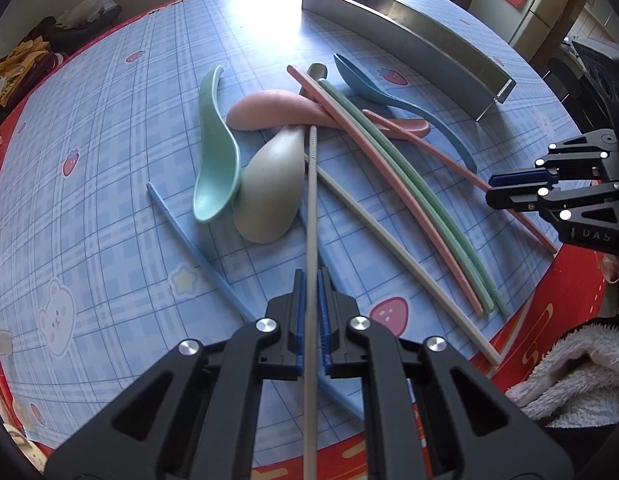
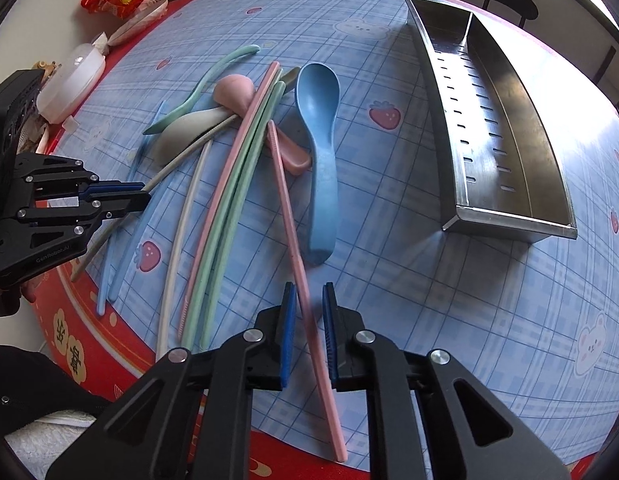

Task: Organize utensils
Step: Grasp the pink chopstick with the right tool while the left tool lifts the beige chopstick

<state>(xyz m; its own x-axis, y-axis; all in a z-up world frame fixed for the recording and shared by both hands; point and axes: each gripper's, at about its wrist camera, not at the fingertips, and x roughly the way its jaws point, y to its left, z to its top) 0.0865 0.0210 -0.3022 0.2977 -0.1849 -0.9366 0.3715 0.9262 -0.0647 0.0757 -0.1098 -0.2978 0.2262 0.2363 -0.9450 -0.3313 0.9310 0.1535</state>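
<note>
Where plaid tablecloth (image 2: 449, 280) spreads — fridge (image 1: 537, 8) behind.

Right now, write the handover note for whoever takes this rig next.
Left tool: shut on the grey chopstick, its far end still in the pile.
Right tool: around the pink chopstick; contact unclear in its own view, looks shut from the left view.
Spoons and remaining chopsticks lie heaped mid-table, including the blue spoon.
Metal tray: both compartments empty.
Done: nothing sorted. Left: everything into the tray.
</note>
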